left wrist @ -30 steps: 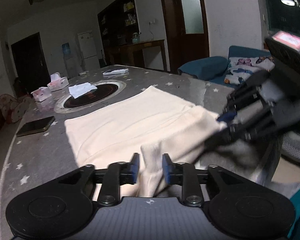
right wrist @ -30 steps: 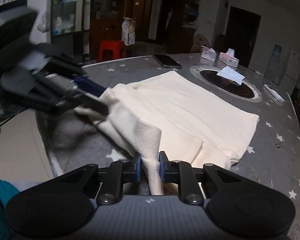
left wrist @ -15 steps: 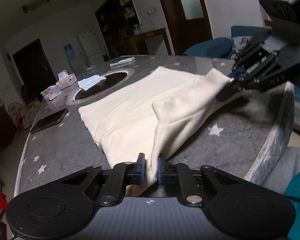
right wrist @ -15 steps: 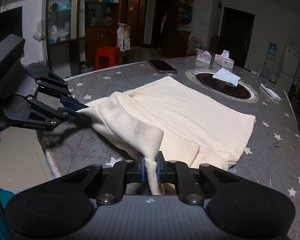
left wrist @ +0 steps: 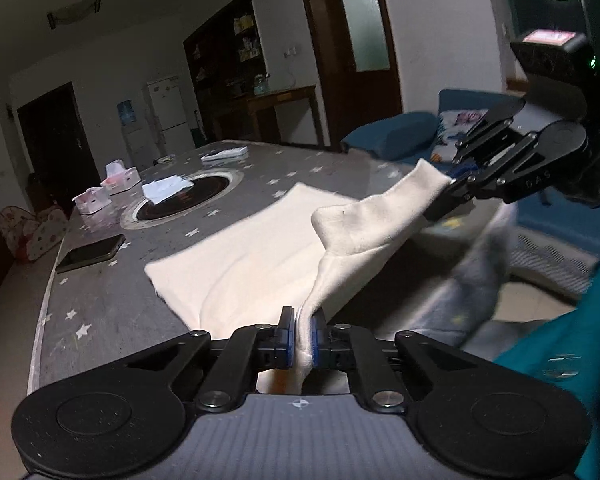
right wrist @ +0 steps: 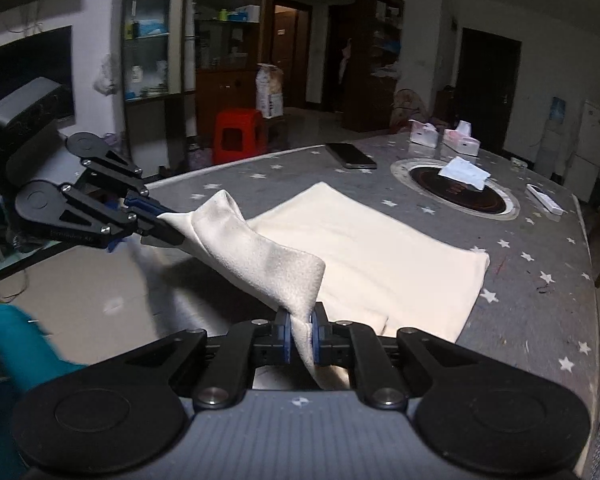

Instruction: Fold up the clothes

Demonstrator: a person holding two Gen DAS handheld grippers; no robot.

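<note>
Both the left tongs (left wrist: 300, 338) and the right tongs (right wrist: 300, 336) are clamped on near corners of the soft, light cream garment (left wrist: 260, 256), which sags between them above the surface (left wrist: 112, 312) edge.

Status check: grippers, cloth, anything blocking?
Left gripper, right gripper shut on cream cloth. Near edge lifted, rest flat on table. Phone beyond cloth.

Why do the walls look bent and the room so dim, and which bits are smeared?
Left wrist view: fisheye lens bows the door frames; dim room, cream cloth garment brightest; blue-grey fabric at right smeared by motion; the left claw pinching the cloth is sharp. Right wrist view: same bowing; teal sleeve at lower left blurred; grey star-patterned table crisp.
</note>
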